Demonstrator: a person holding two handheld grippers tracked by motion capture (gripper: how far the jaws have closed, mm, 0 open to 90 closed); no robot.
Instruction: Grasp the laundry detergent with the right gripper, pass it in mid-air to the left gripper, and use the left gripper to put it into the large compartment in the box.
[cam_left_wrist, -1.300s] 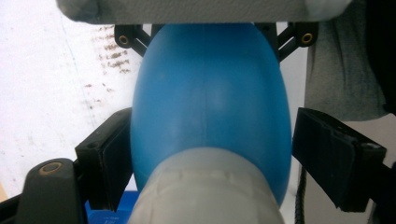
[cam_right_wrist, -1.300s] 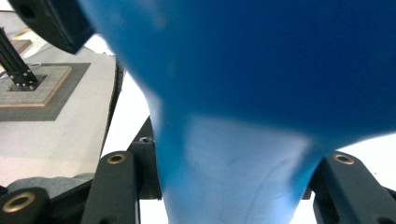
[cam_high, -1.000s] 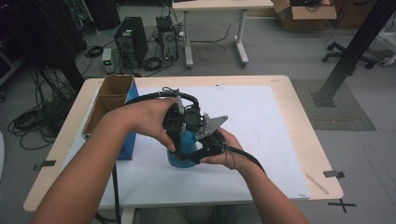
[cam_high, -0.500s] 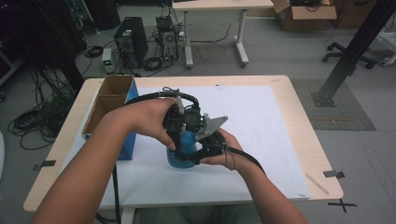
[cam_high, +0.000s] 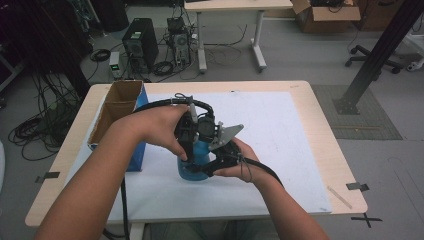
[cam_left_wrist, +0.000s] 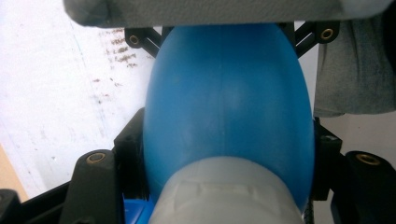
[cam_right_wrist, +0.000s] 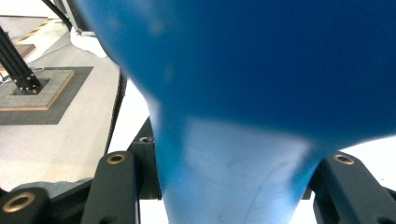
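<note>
Item: blue bottle, upright near the desk's front edge, centre. Left gripper jaws just closed, pinching its body; right gripper clamps its narrow part. Risk: opposed squeezing may buckle or tip it.

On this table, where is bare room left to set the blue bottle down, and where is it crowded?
Free: the white mat to the right of the hands, out to the table edge, and the strip along its far edge. Crowded: the left side, where the cardboard box stands, and the middle, where both grippers clamp the blue bottle.
</note>
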